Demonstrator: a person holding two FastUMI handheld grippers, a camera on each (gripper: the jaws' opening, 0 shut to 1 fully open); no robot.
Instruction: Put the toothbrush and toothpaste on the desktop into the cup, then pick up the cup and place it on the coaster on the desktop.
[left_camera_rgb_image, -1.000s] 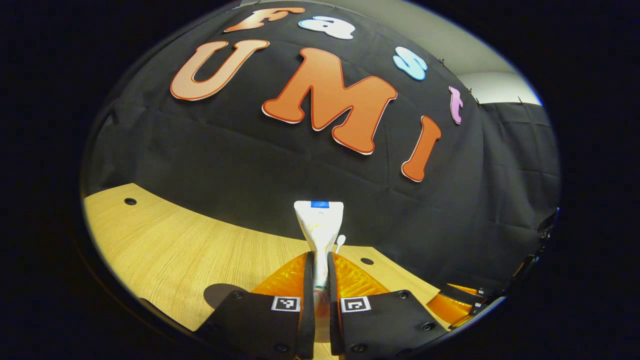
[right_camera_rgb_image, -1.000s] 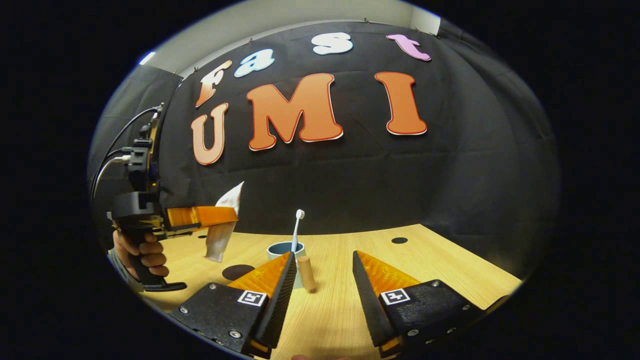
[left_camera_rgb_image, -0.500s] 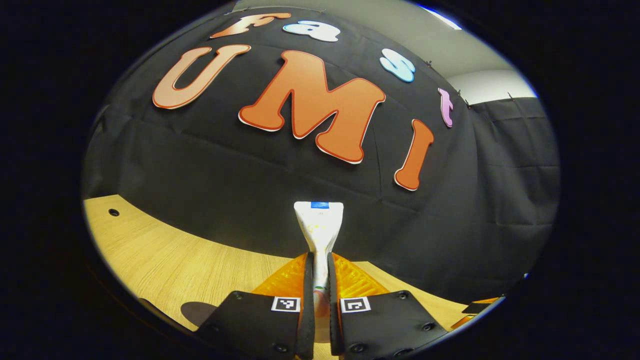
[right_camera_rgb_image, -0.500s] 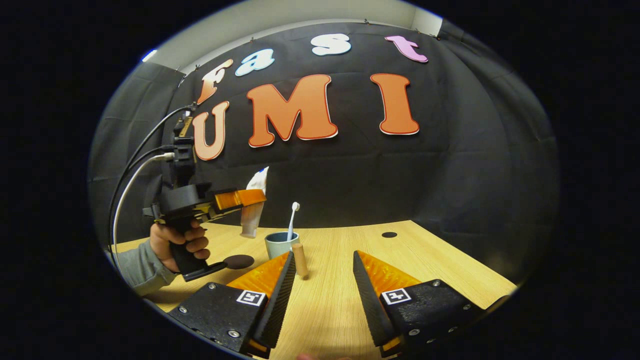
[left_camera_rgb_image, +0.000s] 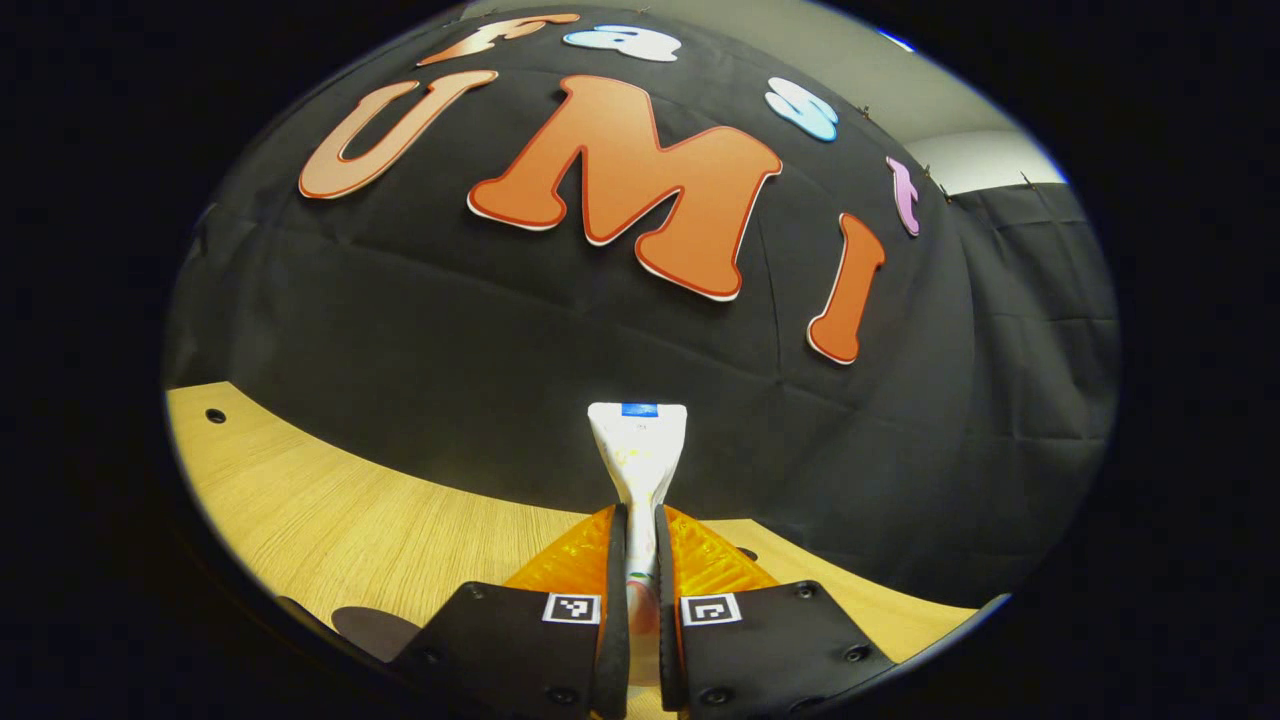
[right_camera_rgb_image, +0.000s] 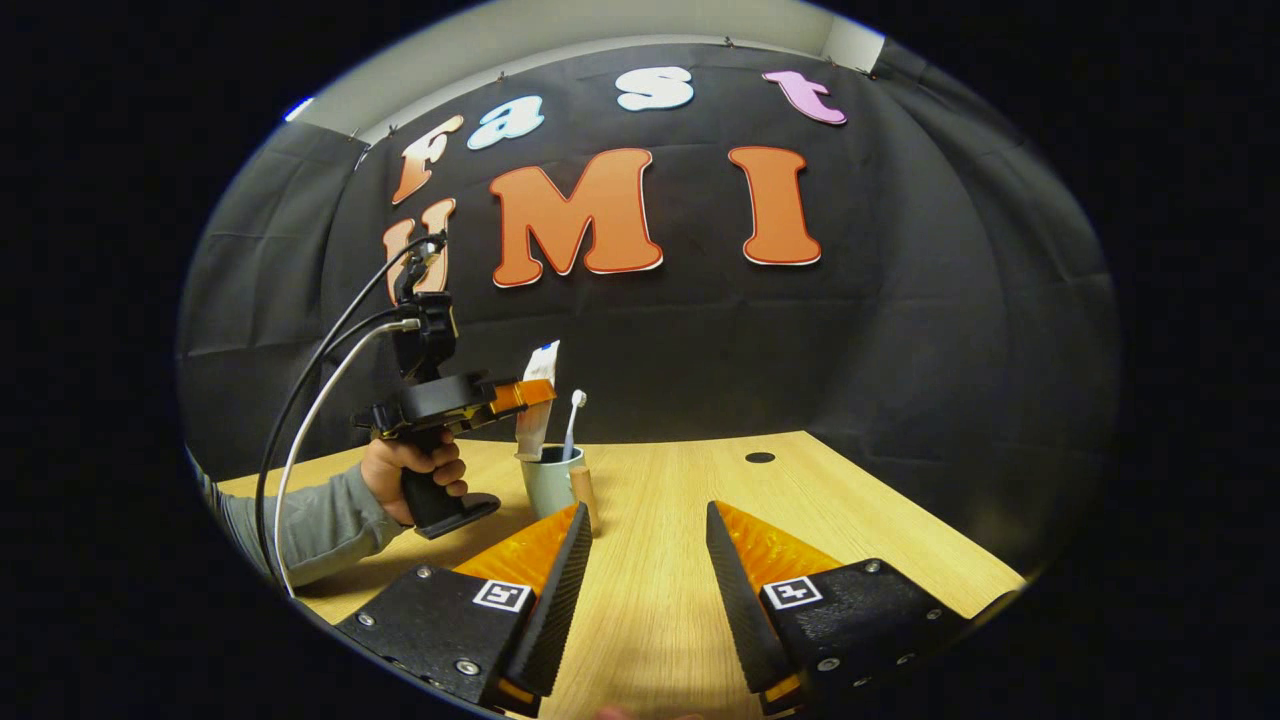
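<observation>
We have the toothpaste (left_camera_rgb_image: 637, 450) pinched between both fingers of the left gripper (left_camera_rgb_image: 638, 560), the tube standing up out of them with its flat crimped end on top. From the right gripper view we see the left gripper (right_camera_rgb_image: 520, 395) holding the toothpaste (right_camera_rgb_image: 535, 400) directly over the cup (right_camera_rgb_image: 549, 480), long axis close to vertical, lower end at or just inside the rim; we cannot tell whether it has entered yet. The toothbrush (right_camera_rgb_image: 572, 425) is already in the cup, head up, leaning toward the right side of the rim, just beside the tube. So the move to come looks like a straight drop: the tube lies in line with the cup's mouth, and it needs to go down on the free side, clear of the brush handle.

Our right gripper (right_camera_rgb_image: 640, 570) hangs low over the desktop (right_camera_rgb_image: 800, 500) with its fingers spread wide and nothing between them, well back from the cup. The left is plainly the nearer hand. A dark round coaster (left_camera_rgb_image: 375, 630) peeks out at the lower left in the left gripper view.
</observation>
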